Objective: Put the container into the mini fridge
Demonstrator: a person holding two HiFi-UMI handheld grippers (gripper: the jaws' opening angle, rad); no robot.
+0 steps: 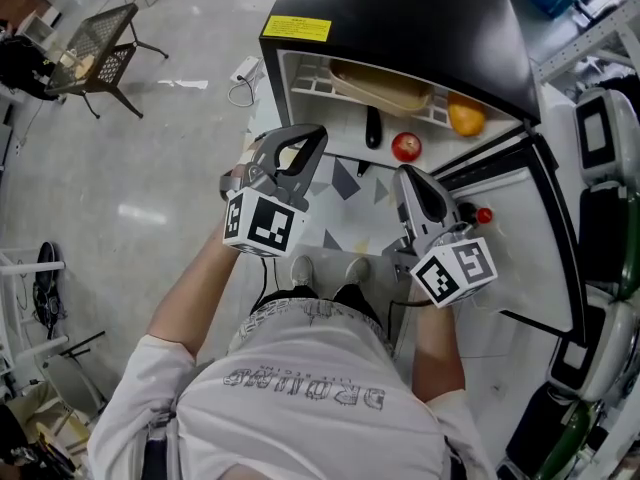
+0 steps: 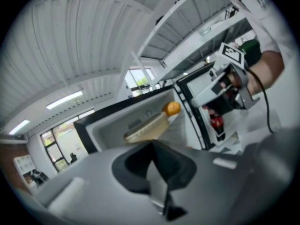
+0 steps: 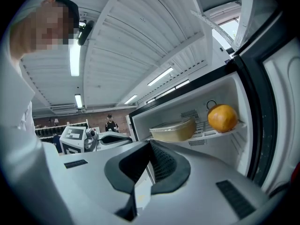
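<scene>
Under fridge top (image 1: 400, 18), container (image 1: 385, 89) half-hidden

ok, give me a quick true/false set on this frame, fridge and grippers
1. The container sits on the shelf inside the mini fridge. True.
2. The fridge door is shut. False: it stands open.
3. The right gripper holds the orange. False: its jaws are together on nothing; the orange lies on the shelf beside the container.
4. The left gripper is empty, jaws together. True.
5. A red apple lies in the fridge, lower than the shelf. True.
</scene>
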